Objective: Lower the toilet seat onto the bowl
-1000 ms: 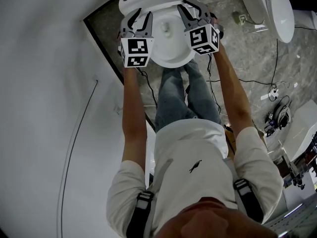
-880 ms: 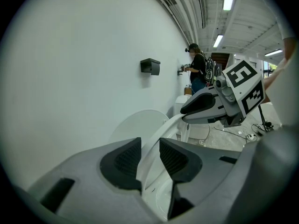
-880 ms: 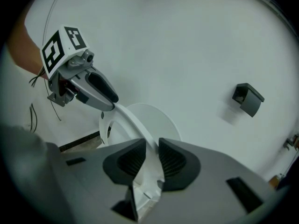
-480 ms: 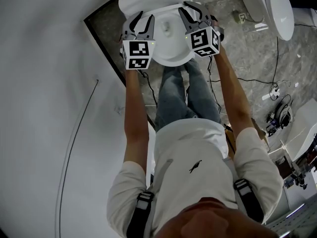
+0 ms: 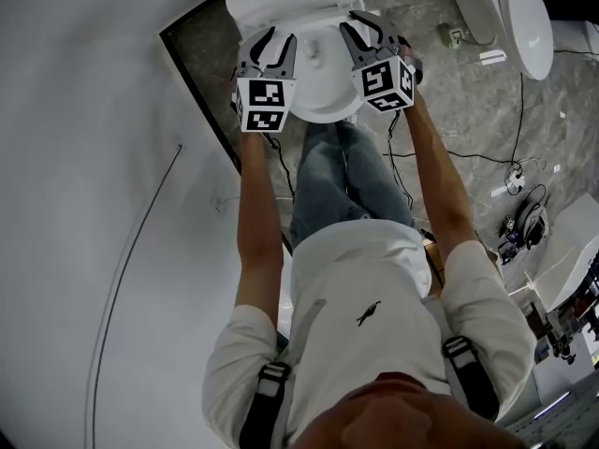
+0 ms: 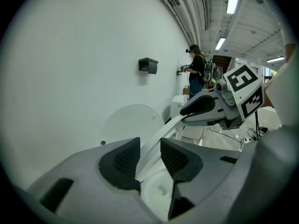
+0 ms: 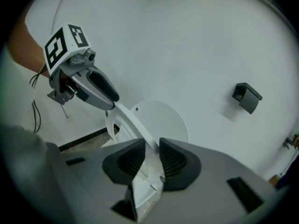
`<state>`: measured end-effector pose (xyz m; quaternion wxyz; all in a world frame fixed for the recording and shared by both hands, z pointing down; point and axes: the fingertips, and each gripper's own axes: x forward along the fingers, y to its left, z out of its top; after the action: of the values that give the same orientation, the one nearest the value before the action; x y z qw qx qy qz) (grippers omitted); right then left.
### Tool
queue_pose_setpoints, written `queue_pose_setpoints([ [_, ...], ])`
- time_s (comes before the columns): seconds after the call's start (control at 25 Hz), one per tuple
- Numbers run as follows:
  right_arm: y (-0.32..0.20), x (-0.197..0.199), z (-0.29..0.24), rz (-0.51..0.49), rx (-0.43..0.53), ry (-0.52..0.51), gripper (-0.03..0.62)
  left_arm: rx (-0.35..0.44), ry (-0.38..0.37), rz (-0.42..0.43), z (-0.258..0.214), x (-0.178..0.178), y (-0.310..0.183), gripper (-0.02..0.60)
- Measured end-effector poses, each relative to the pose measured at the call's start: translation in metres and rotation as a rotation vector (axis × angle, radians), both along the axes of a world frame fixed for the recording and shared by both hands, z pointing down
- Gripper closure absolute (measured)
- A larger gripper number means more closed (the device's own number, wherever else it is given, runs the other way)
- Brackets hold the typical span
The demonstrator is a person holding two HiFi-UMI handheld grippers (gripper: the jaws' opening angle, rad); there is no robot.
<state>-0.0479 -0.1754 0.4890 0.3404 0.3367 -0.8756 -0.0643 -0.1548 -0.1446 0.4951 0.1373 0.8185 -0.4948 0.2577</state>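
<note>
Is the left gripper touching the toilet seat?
Cannot tell. In the left gripper view the toilet seat runs between the opening jaws of the left gripper, close to both pads, but neither contact nor gap shows.

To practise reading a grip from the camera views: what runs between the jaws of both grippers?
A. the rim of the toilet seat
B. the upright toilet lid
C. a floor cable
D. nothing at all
A: in each gripper view the white rim of the toilet seat passes between the pads of the left gripper and the right gripper, whose jaws are opening.
</note>
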Motion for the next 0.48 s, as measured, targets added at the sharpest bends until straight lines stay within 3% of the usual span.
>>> queue_pose_setpoints([
  [0.48,0.031,0.009,0.009,-0.037,-0.022,0.018,0.488,-0.018,0.001,-0.004,0.009,0.01,0.031,0.436],
])
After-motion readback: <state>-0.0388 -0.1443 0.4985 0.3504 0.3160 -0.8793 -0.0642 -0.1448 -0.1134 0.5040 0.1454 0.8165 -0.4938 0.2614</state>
